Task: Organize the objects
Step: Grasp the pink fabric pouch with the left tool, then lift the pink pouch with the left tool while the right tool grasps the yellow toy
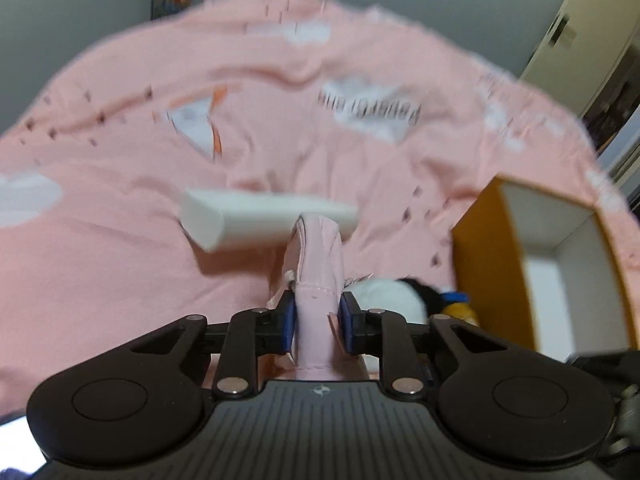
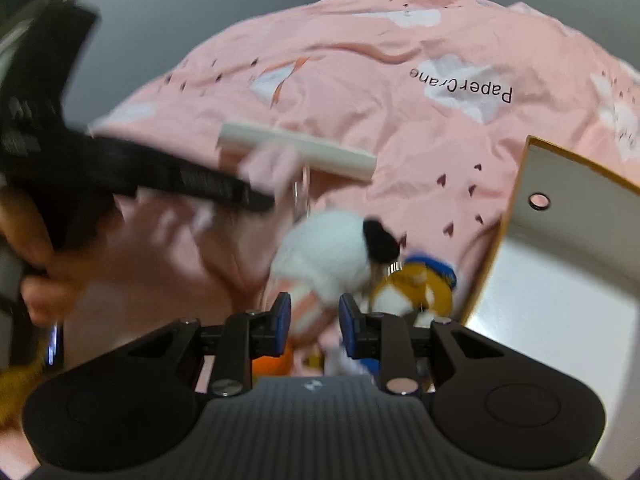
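The left claw [image 1: 316, 316] is clamped on a pink pouch [image 1: 318, 256] beside the orange box [image 1: 480, 264]; the right claw [image 2: 315, 322] is narrowed, nothing visibly pinched. The smooth pouch could be let slip, and the plush toys [image 2: 332, 256] by the box could be knocked.

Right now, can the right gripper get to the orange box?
Probably yes. The orange box sits open just beside the right gripper, with nothing between them on the pink sheet. But its pads seem closed on something pink and white beside the white plush toy, so that goes along.

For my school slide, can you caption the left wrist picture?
Left gripper pinches a pink pouch above the pink sheet.
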`<state>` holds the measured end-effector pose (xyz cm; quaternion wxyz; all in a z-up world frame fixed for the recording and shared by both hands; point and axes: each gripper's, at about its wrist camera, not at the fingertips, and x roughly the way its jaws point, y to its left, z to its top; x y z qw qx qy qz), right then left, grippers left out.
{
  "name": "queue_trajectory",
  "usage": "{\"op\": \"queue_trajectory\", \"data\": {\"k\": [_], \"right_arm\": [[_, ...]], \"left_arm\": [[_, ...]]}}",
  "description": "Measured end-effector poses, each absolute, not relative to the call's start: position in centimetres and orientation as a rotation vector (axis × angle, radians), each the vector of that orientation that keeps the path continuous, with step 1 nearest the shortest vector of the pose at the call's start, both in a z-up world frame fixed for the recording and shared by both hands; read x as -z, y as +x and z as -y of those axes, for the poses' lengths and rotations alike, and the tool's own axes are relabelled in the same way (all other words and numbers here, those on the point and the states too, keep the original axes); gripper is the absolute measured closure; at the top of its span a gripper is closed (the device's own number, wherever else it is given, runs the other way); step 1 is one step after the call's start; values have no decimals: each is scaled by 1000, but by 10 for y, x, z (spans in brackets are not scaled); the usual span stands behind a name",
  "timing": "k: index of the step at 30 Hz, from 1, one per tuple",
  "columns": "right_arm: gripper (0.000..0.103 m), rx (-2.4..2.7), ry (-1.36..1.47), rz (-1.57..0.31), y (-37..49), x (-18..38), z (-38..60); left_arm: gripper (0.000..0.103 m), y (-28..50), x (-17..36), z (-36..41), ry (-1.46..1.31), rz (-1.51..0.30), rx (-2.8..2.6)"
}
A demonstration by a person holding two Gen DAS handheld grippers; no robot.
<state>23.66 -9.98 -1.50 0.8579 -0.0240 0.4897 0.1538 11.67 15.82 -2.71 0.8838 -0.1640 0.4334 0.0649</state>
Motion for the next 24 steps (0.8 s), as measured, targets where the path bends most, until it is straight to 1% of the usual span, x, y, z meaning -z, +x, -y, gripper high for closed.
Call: {"op": "queue_trajectory", "data": {"k": [4, 7, 12, 18, 19, 20, 24], "right_arm": [[74, -322, -184, -1116, 211, 28, 75], [74, -323, -253, -1171, 207, 41, 60], [70, -281, -411, -1221, 212, 66, 44], [68, -219, -611, -1273, 216, 101, 28], [67, -216, -634, -1281, 216, 106, 27], [62, -210, -649, -1286, 217, 109, 26], [58, -211, -715, -1290, 218, 120, 23]], "left_arm": [[78, 88, -7, -149, -374, -788, -70], [78, 75, -19, -142, -419, -757, 43], [78, 67, -1, -147, -484, -790, 80], [78, 57, 16, -165, -544, -795, 56], [77, 55, 17, -167, -549, -793, 57], [77, 54, 18, -168, -553, -794, 58], [77, 53, 24, -173, -575, -802, 59]]}}
